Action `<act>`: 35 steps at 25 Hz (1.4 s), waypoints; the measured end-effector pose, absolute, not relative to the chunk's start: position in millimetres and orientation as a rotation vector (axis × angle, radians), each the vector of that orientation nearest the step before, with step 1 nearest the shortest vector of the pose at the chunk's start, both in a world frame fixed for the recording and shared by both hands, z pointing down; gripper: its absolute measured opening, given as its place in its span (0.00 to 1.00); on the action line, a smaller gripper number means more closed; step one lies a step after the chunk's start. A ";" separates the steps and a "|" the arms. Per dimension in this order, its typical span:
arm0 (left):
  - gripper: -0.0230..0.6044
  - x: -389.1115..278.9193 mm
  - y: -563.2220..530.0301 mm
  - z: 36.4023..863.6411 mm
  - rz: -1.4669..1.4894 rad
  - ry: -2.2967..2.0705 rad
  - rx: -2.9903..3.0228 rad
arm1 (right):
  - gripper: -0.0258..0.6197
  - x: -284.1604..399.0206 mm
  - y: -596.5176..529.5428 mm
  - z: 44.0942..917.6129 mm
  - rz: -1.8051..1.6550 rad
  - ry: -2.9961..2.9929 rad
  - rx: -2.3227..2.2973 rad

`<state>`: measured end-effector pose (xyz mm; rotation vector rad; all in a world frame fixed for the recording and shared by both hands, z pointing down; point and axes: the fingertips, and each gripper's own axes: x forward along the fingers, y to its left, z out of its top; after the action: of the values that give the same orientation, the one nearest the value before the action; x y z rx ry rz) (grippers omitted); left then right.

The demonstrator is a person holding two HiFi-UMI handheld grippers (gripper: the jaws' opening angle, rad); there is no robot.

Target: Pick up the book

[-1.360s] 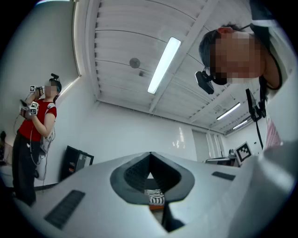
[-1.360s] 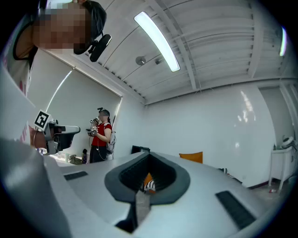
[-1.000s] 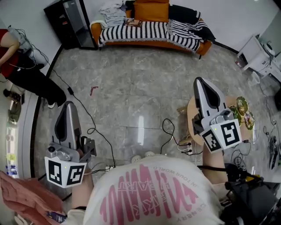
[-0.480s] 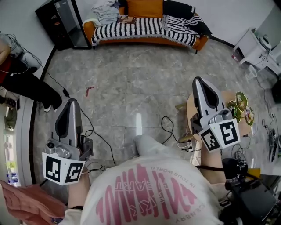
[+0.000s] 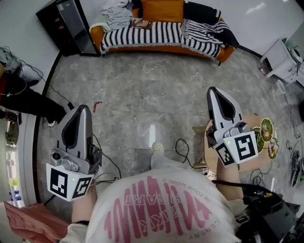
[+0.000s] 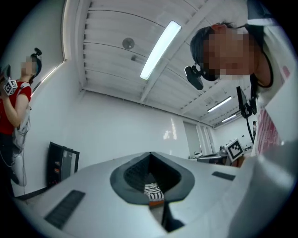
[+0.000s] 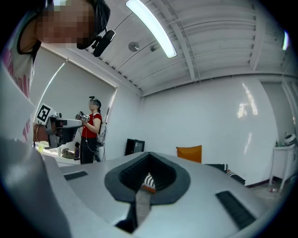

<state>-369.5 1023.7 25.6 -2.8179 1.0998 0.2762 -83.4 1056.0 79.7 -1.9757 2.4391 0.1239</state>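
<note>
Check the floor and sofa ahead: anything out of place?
Loose cables trail across the floor, and a small red scrap lies on it. Clothes are heaped on the left end of the sofa, beside what looks like the book.

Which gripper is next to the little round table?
The right gripper: the wooden table shows right under it. The left gripper is over the floor, far from the table.
</note>
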 end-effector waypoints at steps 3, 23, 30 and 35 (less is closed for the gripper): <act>0.05 -349.4 989.4 26.6 0.270 1.115 -2.828 | 0.05 -63.4 1015.7 80.6 0.114 2.461 -1.963; 0.05 -277.2 869.2 26.3 0.210 1.237 -2.758 | 0.05 16.4 882.4 82.9 0.101 2.516 -1.883; 0.05 -272.2 854.4 22.3 0.214 1.230 -2.739 | 0.05 28.0 868.7 90.4 0.039 2.503 -1.881; 0.05 -280.5 835.0 19.3 0.226 1.224 -2.694 | 0.05 23.9 852.6 95.8 0.026 2.498 -1.893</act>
<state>-280.5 835.0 19.3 -2.6944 1.2236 0.2256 23.9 852.6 95.8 -1.8933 2.4981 0.0262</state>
